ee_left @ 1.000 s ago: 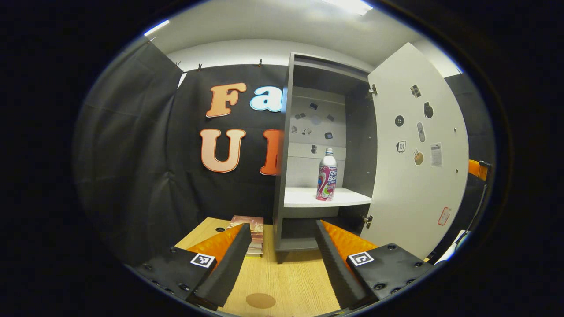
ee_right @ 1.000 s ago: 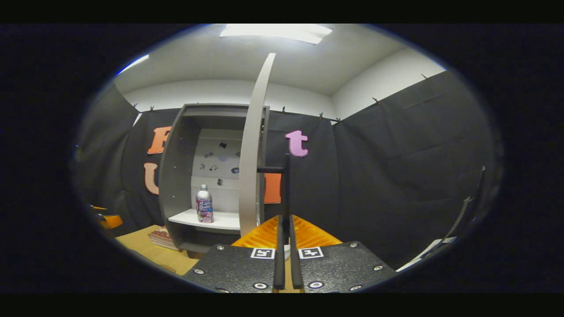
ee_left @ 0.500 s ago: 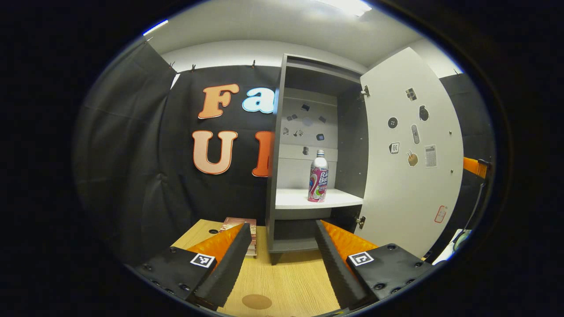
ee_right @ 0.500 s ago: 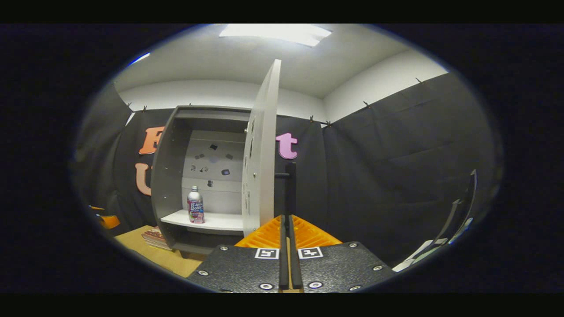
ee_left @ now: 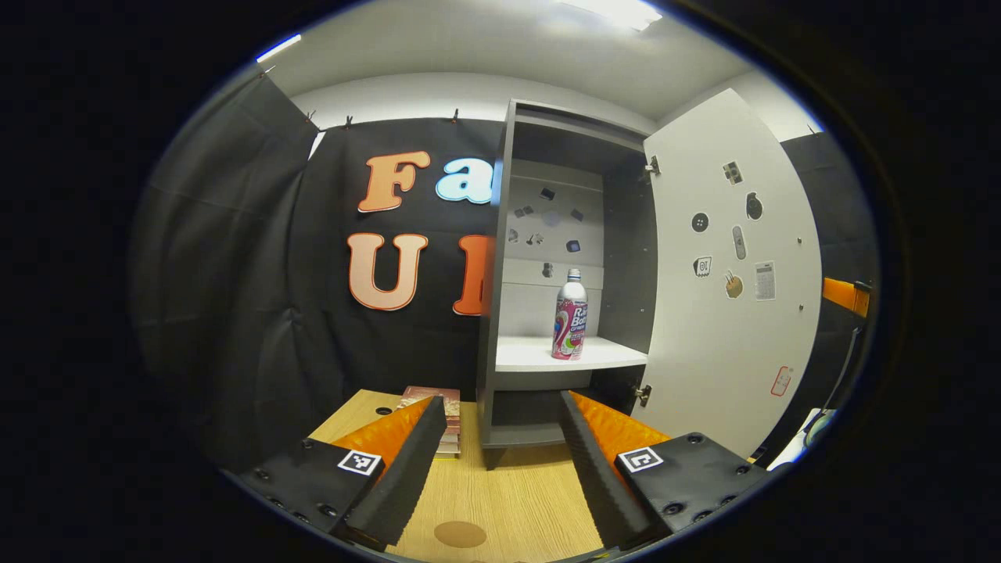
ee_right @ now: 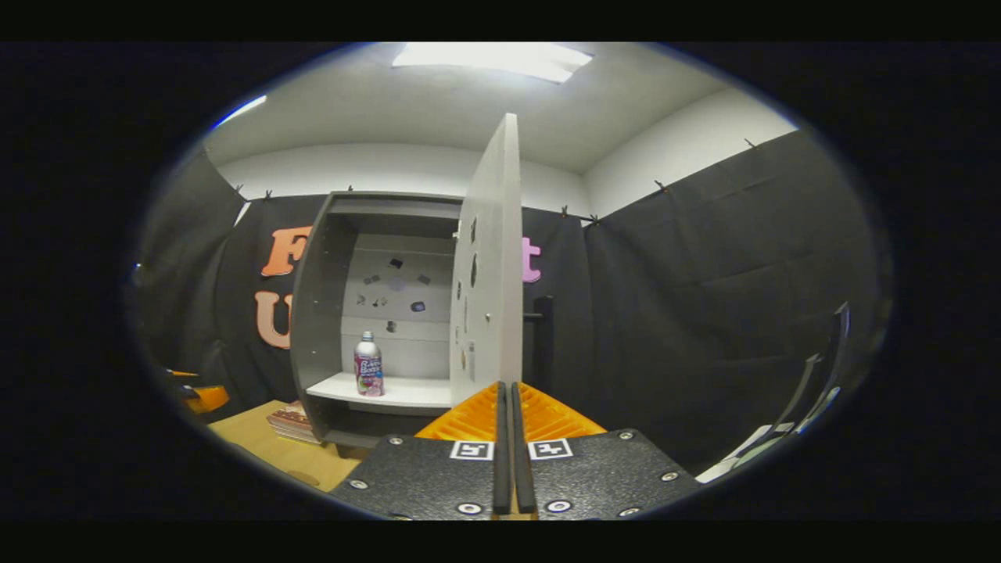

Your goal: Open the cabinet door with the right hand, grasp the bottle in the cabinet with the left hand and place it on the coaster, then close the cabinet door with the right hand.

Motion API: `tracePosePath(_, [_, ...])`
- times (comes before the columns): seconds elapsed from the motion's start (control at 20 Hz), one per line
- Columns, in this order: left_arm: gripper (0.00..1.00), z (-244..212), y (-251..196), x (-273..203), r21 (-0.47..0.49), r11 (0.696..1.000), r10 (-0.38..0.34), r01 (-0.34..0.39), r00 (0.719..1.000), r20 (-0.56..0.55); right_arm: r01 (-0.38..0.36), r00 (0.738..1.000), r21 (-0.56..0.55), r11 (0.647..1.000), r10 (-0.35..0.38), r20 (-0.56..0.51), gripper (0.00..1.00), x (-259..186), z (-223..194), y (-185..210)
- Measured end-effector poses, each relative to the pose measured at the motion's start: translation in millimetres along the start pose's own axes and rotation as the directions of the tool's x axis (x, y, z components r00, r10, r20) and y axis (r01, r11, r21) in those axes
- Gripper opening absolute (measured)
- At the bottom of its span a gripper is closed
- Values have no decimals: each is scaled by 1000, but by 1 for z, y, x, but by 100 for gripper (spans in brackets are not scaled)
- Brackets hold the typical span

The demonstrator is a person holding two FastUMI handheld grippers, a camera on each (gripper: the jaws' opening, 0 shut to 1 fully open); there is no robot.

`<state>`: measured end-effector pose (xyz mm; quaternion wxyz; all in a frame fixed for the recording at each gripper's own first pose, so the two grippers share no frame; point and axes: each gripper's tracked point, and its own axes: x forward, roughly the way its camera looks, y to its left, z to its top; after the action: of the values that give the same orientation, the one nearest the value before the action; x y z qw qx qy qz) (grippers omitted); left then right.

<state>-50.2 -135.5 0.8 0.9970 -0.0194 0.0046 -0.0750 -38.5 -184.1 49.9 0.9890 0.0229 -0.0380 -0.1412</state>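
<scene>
In the left gripper view, the bottle [ee_left: 570, 315] stood upright on the white shelf [ee_left: 547, 356] of the cabinet [ee_left: 500, 258], centre frame, well beyond and above the left claw [ee_left: 500, 438], whose fingers gaped wide over the desk [ee_left: 508, 500]. The coaster [ee_left: 460, 534] lay at lower centre. The cabinet door [ee_left: 727, 274] hung open at right. In the right gripper view, the right claw [ee_right: 509, 414] was pressed closed, gripping nothing, with the bottle [ee_right: 367, 375] left of centre.
</scene>
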Motion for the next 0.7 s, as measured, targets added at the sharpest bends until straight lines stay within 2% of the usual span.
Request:
tracePosePath(0.05, [94, 1, -1, -1, -1, 1000, 2, -2, 1000, 1, -15, 1000, -18, 1000, 15, -2, 5, -1, -3, 8])
tracePosePath(0.1, [94, 1, -1, 0, 0, 1000, 4, -4, 1000, 3, -18, 1000, -43, 999, 18, -1, 2, -1, -4, 15])
tracePosePath(0.15, [94, 2, -2, 0, 3, 1000, 6, -6, 1000, 4, -27, 1000, -68, 997, 27, 1, 13, -3, -6, 21])
tracePosePath(0.3, [95, 4, -6, 0, 17, 1000, -6, 6, 1000, 2, -83, 996, -88, 993, 81, -27, 19, 0, -21, 58])
tracePosePath(0.35, [94, 5, -8, 1, 18, 1000, -12, 12, 1000, 10, -114, 993, -80, 990, 110, -42, 17, 0, -28, 71])
tracePosePath(0.4, [94, 6, -12, 5, 21, 999, -25, 25, 1000, 14, -141, 989, -74, 987, 138, -53, 25, 5, -33, 84])
tracePosePath(0.5, [95, 7, -20, 16, 18, 998, -54, 54, 998, 15, -183, 980, -66, 981, 178, -84, 29, 13, -46, 110])
tracePosePath(0.6, [95, 9, -27, 32, 8, 996, -85, 85, 996, 18, -211, 974, -70, 975, 204, -101, 41, 23, -55, 133])
tracePosePath(0.65, [94, 11, -28, 43, 8, 995, -102, 102, 994, 25, -218, 973, -75, 973, 210, -97, 40, 30, -56, 144])
tracePosePath(0.7, [94, 14, -29, 55, 10, 993, -117, 117, 993, 34, -219, 973, -82, 972, 211, -90, 48, 36, -57, 155])
